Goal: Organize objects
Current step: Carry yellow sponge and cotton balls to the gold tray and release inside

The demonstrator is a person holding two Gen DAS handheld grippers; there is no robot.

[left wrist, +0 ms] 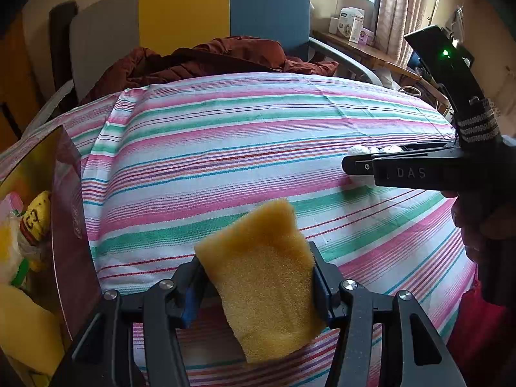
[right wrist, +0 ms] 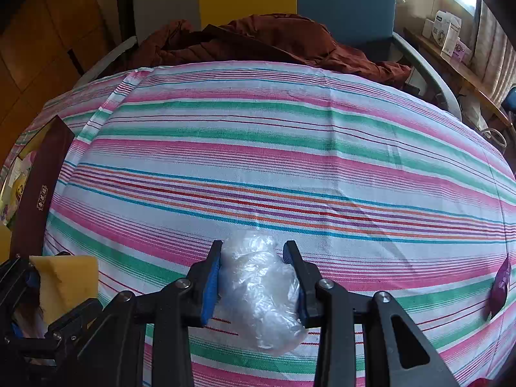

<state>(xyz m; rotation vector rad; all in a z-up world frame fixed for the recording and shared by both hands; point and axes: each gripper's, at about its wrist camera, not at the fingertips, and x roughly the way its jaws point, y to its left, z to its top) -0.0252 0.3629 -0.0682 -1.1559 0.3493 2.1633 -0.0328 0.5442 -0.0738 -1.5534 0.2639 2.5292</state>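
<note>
A yellow sponge (left wrist: 264, 277) is clamped between the blue-padded fingers of my left gripper (left wrist: 254, 277), held above the striped cloth (left wrist: 225, 148). In the right wrist view the same sponge (right wrist: 64, 277) shows at the lower left with the left gripper (right wrist: 29, 290) on it. My right gripper (right wrist: 253, 277) is shut on a crumpled clear plastic bag (right wrist: 261, 293), which bulges out below the pads. From the left wrist view, the right gripper (left wrist: 358, 164) comes in from the right edge, with white bits of the plastic bag (left wrist: 358, 151) showing at its tips.
A dark red box (left wrist: 69, 225) (right wrist: 35, 190) at the left edge holds toys and yellow items. A brown jacket (right wrist: 274, 42) lies at the cloth's far edge before a grey, yellow and blue chair back (left wrist: 183, 13). A purple packet (right wrist: 500, 287) lies at the right.
</note>
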